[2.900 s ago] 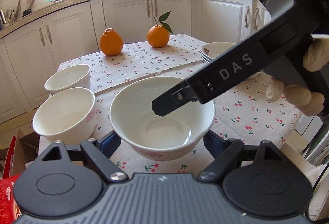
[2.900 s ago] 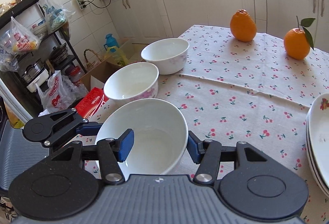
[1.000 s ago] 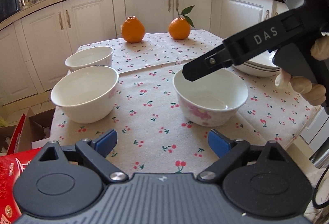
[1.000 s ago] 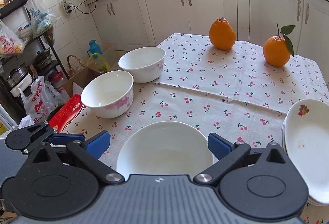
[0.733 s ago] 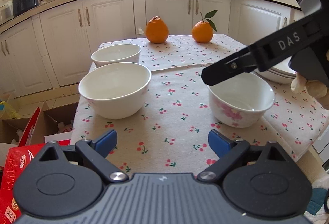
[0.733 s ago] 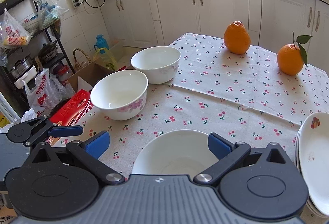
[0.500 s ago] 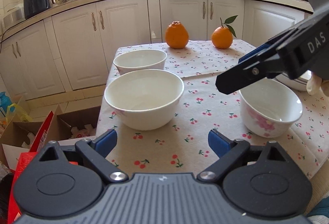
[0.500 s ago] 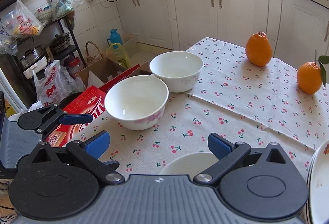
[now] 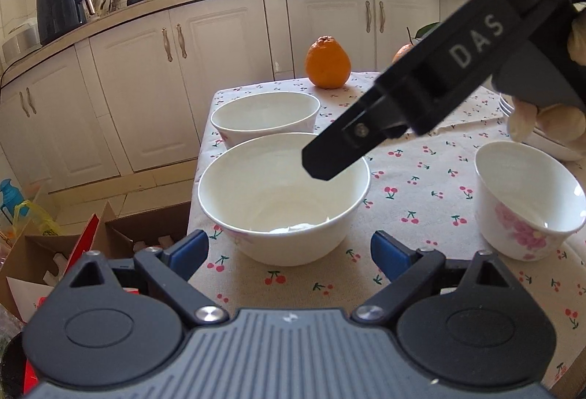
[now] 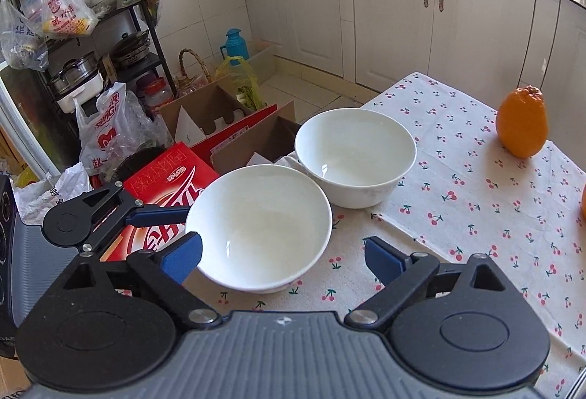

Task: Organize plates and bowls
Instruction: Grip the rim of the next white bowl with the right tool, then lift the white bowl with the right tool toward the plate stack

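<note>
Three white bowls stand on the cherry-print tablecloth. My left gripper is open, its blue pads either side of the near bowl without touching it. My right gripper is open around the same bowl from the other side; one of its fingers hangs over the bowl's rim. A second bowl stands just behind. A third bowl with pink flowers sits alone at the right. A stack of plates shows partly behind the gloved hand.
Two oranges sit at the far end of the table. The table's left edge is close to the bowls. On the floor below are cardboard boxes, a red carton and bags by a shelf.
Both grippers let go of the flowered bowl, left it on the table and moved left. They now flank the near bowl of the left pair.
</note>
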Available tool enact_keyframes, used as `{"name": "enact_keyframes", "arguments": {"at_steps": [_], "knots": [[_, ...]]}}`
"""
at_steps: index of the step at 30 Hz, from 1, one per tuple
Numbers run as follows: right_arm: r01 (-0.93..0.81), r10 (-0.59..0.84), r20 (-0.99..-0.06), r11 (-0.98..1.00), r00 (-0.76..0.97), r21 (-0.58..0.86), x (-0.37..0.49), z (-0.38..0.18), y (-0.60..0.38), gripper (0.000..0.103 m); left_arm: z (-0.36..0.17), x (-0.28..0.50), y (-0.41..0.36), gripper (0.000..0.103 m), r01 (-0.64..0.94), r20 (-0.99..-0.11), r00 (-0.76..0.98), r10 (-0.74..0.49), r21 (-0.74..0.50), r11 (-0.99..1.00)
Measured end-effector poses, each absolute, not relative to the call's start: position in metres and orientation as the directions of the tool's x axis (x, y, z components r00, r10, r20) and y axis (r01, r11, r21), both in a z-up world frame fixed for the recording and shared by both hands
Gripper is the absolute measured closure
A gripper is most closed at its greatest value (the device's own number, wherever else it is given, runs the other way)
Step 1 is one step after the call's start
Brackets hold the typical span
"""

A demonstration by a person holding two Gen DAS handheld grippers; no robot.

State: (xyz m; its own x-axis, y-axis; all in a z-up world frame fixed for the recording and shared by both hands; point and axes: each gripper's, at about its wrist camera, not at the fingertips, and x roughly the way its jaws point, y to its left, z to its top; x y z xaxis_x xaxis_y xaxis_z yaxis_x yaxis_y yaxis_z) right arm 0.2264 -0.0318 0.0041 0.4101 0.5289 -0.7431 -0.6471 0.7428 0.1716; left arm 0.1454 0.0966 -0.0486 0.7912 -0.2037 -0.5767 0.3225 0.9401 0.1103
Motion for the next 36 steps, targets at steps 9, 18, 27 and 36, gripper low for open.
{"name": "enact_keyframes", "arguments": {"at_steps": [9,18,27,36], "knots": [[-0.636,0.534,-0.771,0.738,0.347,0.226,0.254,-0.012,-0.021,0.026,-0.049,0.156,0.101,0.009,0.339,-0.578,0.782,-0.233,0.081,0.937],[-0.632,0.548,-0.771,0.732,0.325,0.254,0.265,-0.018,-0.017,0.037,-0.047,0.162,0.103,0.010,0.348,-0.575,0.779,-0.248,0.068,0.935],[-0.634,0.562,-0.765,0.724,0.314,0.271,0.266,-0.018,-0.016,0.041,-0.046,0.162,0.103,0.010,0.353,-0.578,0.777,-0.249,0.072,0.933],[-0.626,0.574,-0.756,0.724,0.314,0.289,0.259,-0.009,-0.024,0.041,-0.035,0.153,0.098,0.010,0.371,-0.577,0.776,-0.253,0.093,0.924]]}}
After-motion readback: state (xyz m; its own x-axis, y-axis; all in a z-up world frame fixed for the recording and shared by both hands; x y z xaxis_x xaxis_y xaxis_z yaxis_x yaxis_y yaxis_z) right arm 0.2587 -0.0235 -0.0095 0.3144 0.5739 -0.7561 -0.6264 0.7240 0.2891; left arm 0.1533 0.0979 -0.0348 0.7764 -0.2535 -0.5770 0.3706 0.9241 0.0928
